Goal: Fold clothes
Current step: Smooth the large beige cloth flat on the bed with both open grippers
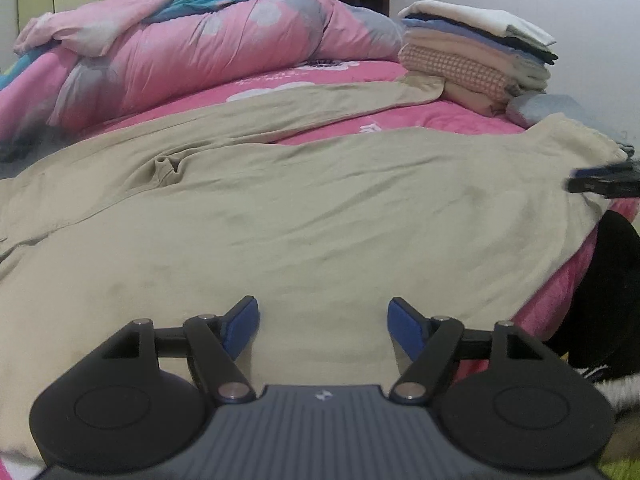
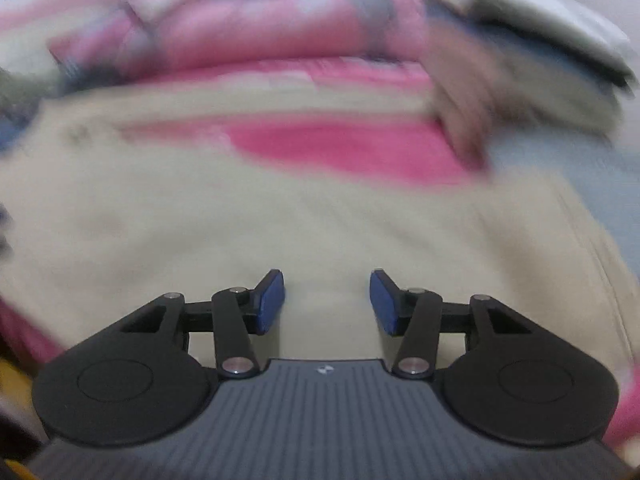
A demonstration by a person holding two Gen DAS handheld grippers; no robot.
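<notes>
On the pink bed (image 1: 460,120), beige trousers (image 1: 300,208) lie under both spread, empty grippers (image 1: 323,326) (image 2: 327,300).

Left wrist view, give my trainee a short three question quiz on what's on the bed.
1. True or false: the left gripper is shut on the wide beige cloth garment.
2. What sits at the far right of the bed? A) a tall stack of folded clothes B) a laundry basket C) a suitcase
3. Fill in: the bunched floral quilt at the back is mostly ____.

Key: 1 false, its blue pads stand apart with nothing between them; 2 A; 3 pink.
</notes>
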